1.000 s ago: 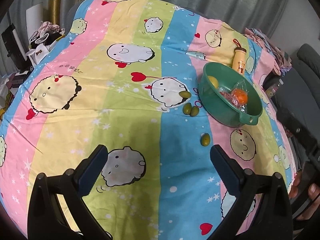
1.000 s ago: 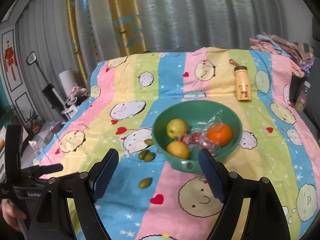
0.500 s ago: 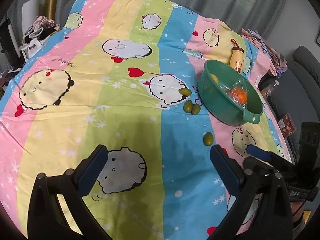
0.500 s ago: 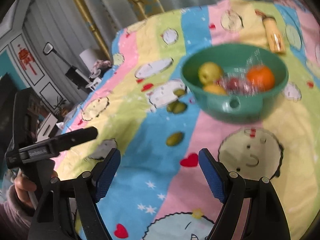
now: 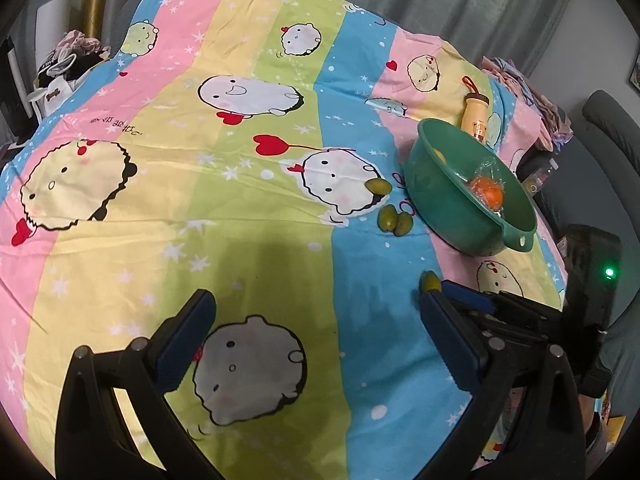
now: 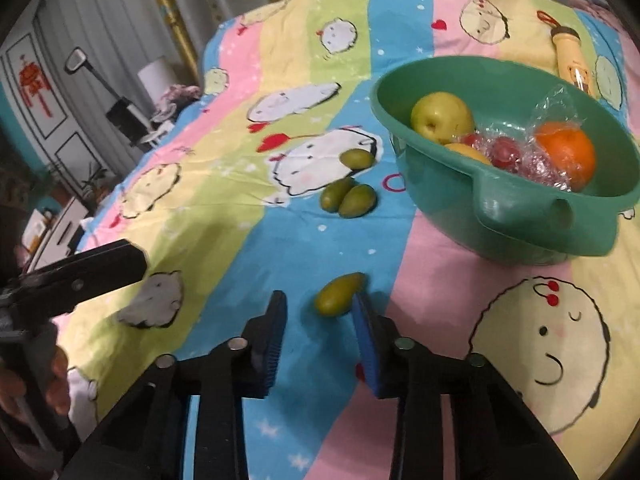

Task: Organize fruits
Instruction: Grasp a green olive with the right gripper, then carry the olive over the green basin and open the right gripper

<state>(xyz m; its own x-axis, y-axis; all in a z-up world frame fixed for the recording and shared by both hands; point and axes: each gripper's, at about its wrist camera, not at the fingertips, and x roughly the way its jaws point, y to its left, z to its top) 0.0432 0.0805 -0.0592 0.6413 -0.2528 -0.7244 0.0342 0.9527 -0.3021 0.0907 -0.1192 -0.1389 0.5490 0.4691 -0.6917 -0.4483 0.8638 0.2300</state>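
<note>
A green bowl [image 6: 520, 216] on the striped cloth holds a green apple [image 6: 440, 116], an orange [image 6: 568, 156] and wrapped red fruit. Several small green fruits lie outside it: a pair [image 6: 348, 198], one [image 6: 356, 159] beyond them, and one [image 6: 338, 300] just ahead of my right gripper [image 6: 320, 312]. The right gripper is partly closed, its right finger touching that fruit. In the left wrist view the bowl [image 5: 452, 204], the pair [image 5: 394, 220] and the near fruit [image 5: 430, 281] show. My left gripper [image 5: 316, 312] is open and empty above the cloth.
A yellow bottle [image 6: 572, 56] lies beyond the bowl. Folded clothes [image 5: 532, 92] sit at the far right edge. A dark chair [image 5: 600, 184] stands to the right. Clutter and a stool [image 6: 132, 120] stand beyond the left edge.
My right gripper has dropped down and forward to the nearest green fruit and its jaws have narrowed around it. My left gripper has hardly moved.
</note>
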